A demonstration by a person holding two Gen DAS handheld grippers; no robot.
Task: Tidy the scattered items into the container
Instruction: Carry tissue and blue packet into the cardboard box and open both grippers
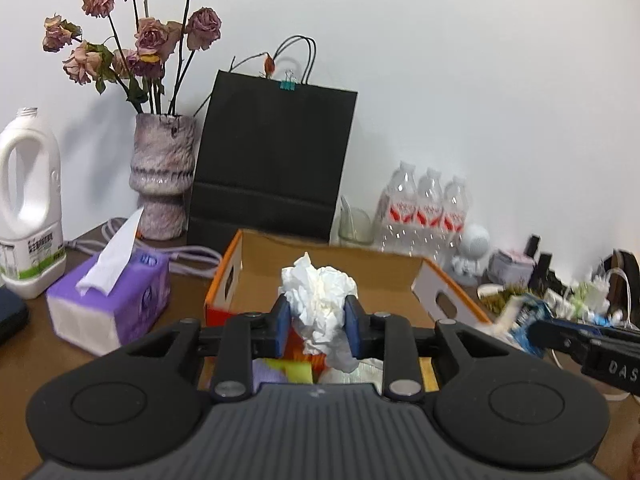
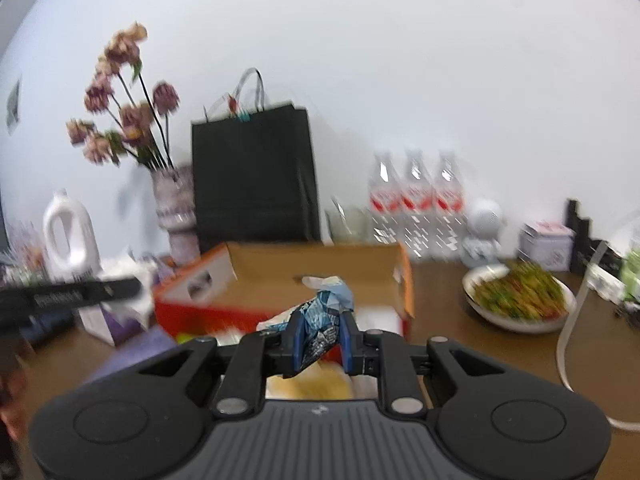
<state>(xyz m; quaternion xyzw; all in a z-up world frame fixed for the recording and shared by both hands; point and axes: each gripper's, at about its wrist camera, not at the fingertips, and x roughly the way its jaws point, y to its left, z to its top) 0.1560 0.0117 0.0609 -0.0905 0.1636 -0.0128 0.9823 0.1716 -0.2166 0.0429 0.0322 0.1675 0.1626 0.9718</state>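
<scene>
**Cardboard box below, both grippers loaded**

Left wrist view: the left gripper (image 1: 316, 330) has its blue fingers (image 1: 282, 326) closed narrowly on a crumpled white tissue (image 1: 320, 300), which bulges above and hangs below them. The cardboard box (image 1: 428, 292), orange-edged with hand slots, lies directly under and ahead of the fingers; its near part already holds coloured scraps and pale wrappers, seen below the tissue. The wad hangs over the box's near middle, so by my reading the release is straight down, with no sideways travel needed. A purple tissue pack (image 1: 108, 304) sits on the table (image 1: 188, 280) just left of the box. At the far right the right gripper's dark body enters, with a blue wrapper at its tip, close to the box's right wall.

Right wrist view (motion-blurred): the right gripper (image 2: 322, 338) pinches a crumpled blue-and-white snack wrapper (image 2: 320, 320) between narrowly set fingers, its long axis running up and away from the camera. The box lies ahead and slightly left, its near wall just beyond the fingertips, so this hand seems to need a short carry forward before letting go. A plate of greens (image 2: 520, 300) sits well to the right.

The left hand looks nearer to dropping; the wrapper follows.
</scene>
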